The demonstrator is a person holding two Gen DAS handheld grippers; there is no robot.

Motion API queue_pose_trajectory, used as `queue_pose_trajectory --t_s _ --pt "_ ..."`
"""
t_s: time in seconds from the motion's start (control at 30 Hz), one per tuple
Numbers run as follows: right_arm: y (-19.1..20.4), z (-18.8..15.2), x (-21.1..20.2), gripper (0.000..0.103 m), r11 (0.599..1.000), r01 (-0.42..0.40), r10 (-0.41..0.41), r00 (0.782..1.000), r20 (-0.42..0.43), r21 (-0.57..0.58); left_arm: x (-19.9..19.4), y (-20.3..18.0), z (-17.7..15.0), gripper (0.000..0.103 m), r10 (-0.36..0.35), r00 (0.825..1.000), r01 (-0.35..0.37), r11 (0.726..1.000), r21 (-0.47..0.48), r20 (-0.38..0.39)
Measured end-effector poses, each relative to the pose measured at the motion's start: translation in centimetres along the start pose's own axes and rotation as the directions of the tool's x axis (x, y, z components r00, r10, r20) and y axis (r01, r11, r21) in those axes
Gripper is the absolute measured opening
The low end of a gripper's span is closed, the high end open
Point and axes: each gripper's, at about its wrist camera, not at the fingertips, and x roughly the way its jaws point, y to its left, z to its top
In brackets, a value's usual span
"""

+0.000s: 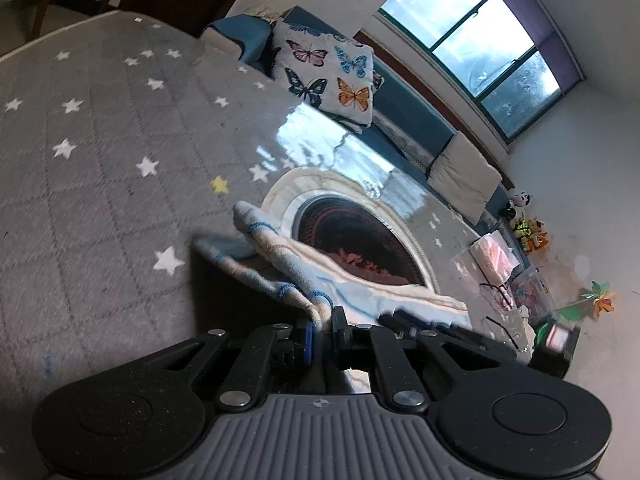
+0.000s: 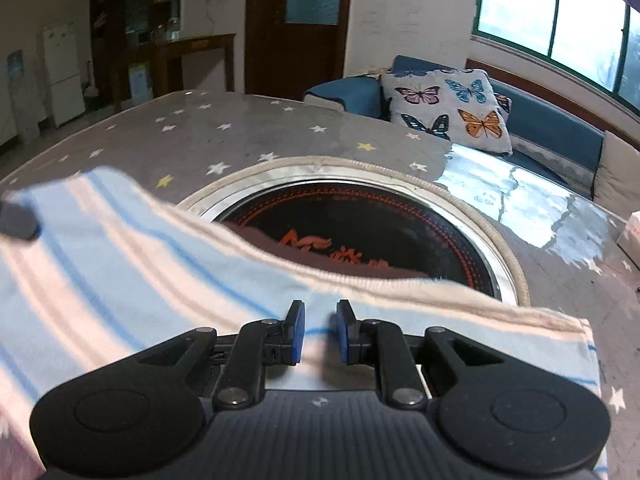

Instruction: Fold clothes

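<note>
Left wrist view: left gripper [image 1: 322, 330] fingers nearly closed, pinching bunched edge of striped towel [image 1: 288, 264], lifted off star-patterned surface [image 1: 100, 160] beside round inset hotplate [image 1: 360, 240]. Soft, light, limp; likely to sag.

Right wrist view: right gripper [image 2: 320, 334] fingers parted, towel [image 2: 140, 256] between, grip unconfirmed. Hemmed edge judged best hold.
</note>
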Motion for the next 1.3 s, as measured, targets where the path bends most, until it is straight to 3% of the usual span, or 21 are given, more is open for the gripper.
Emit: queue_pose_trajectory --t_s 0.47,0.57,0.63,0.77,0.97,1.2,1.3 --pt "2.5 -5.9 -8.0 0.024 0.994 -0.096 0.095 0.995 -0.006 -0.055 0.4 -6.8 1.1 0.009 -0.004 1.0 0.003 0.997 0.083 0.018" --pt "3.3 -7.1 -9.3 0.024 0.99 -0.089 0.091 0.996 0.011 -0.11 0.9 -8.9 1.0 0.009 0.003 1.0 -0.004 0.994 0.113 0.008" --pt "2.9 -7.7 -10.2 0.029 0.988 -0.104 0.107 0.994 0.02 -0.113 1.3 -10.5 1.0 0.009 0.014 1.0 -0.015 0.99 0.141 0.007" --pt "0.6 -8.2 -11.9 0.031 0.993 -0.114 0.116 0.992 0.049 -0.038 2.9 -14.0 0.7 0.009 0.032 0.999 -0.03 0.981 0.193 -0.006" --pt "-5.1 -9.1 -14.8 0.033 0.995 -0.049 0.04 0.994 0.099 0.091 7.6 -18.9 -0.8 0.009 0.07 0.995 -0.05 0.966 0.253 -0.071" --pt "-10.7 -11.3 -16.6 0.036 0.971 0.004 -0.027 0.996 0.091 0.238 14.4 -23.6 -4.0 0.01 0.079 0.981 -0.017 0.943 0.331 -0.176" --pt "-12.3 -12.4 -17.1 0.036 0.959 0.017 -0.043 0.995 0.086 0.283 16.5 -24.4 -5.8 0.016 0.075 0.97 0.015 0.93 0.366 -0.233"
